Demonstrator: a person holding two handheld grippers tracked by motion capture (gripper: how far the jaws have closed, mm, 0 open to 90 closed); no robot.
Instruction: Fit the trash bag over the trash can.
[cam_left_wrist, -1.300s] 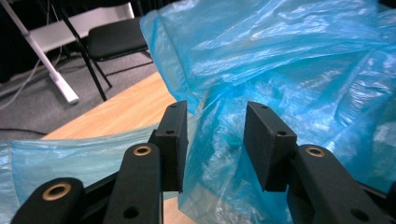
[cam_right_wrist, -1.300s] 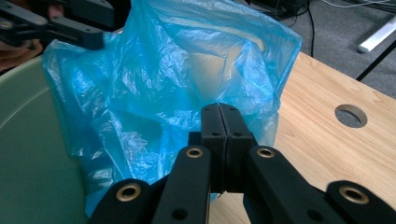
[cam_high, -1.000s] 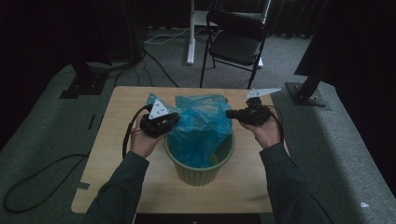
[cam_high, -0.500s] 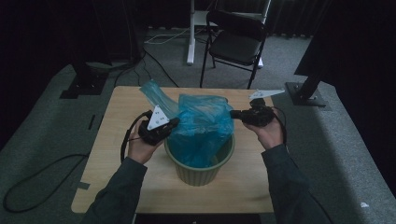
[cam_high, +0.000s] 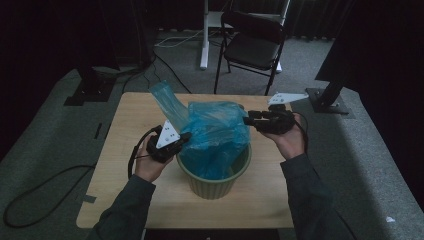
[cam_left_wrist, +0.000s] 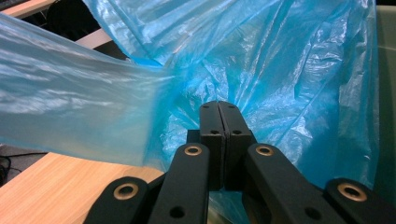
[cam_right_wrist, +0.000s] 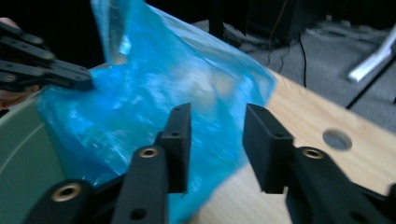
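The blue bag is pinched by the left hand-held gripper above the green bin. The jaws of the right hand-held gripper have just been opened; the bag's edge is seen between them, unpressed.

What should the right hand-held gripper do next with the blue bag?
Probably close on the bag's near edge again and pull it out over the bin's rim. The right hand-held gripper's jaws have just been opening, with no film pinched between them, while the left hand-held gripper is shut on the bag's other side, and the bag is bunched above the bin.
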